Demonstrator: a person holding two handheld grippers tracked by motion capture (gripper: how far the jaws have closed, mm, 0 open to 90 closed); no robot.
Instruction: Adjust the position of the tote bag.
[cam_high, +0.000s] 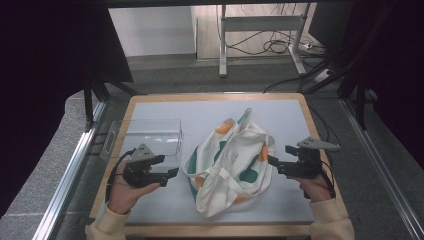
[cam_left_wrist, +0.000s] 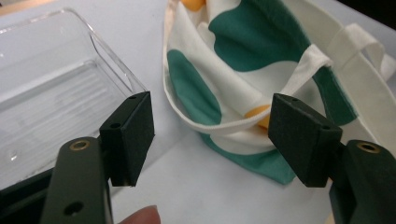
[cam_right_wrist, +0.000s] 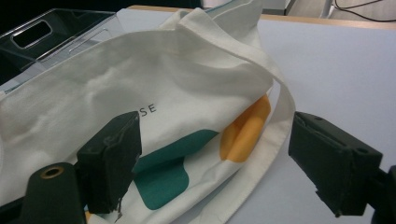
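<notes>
We see both tools, left (cam_high: 172, 166) and right (cam_high: 278, 156), flanking the tote bag (cam_high: 230, 162) with jaws apart, empty; grasping remains undone.

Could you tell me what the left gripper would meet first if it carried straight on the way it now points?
Most likely the tote bag: the left gripper is open and aimed at its rim, though depth is uncertain.

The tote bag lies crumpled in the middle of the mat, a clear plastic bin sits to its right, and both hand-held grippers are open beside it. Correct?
Not quite. The clear plastic bin sits to the left of the tote bag, as the high view shows. The rest holds: the left hand-held gripper and right hand-held gripper are open beside the bag.
</notes>
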